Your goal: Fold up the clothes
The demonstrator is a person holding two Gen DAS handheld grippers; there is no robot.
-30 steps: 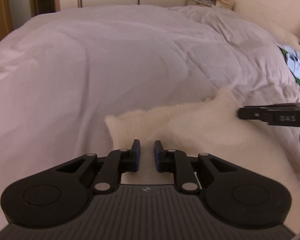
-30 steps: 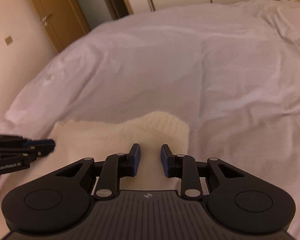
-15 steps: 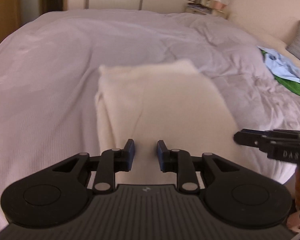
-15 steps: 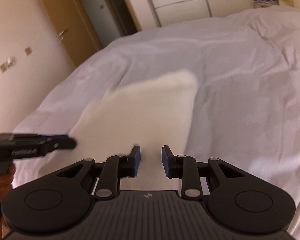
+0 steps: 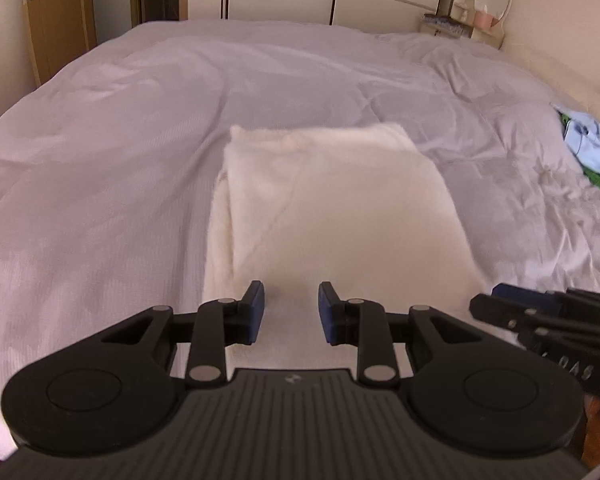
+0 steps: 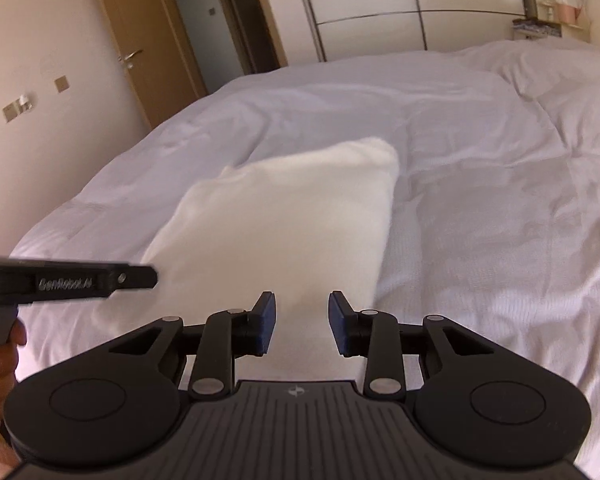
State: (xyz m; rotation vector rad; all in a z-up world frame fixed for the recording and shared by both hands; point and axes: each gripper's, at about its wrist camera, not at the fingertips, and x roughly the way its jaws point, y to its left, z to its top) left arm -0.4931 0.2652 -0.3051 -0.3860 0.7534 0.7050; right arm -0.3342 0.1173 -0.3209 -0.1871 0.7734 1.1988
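Both my grippers have pulled up and back since a second ago, and the cream garment [image 5: 332, 216] now lies as a folded rectangle on the bed [image 5: 112, 152], its near edge just under my tools. My left gripper [image 5: 291, 312] and right gripper [image 6: 302, 322] hang with fingers apart, gripping nothing. I judge the risk to be the soft duvet: a careless re-grab could drag the fuzzy layers askew and undo the fold.
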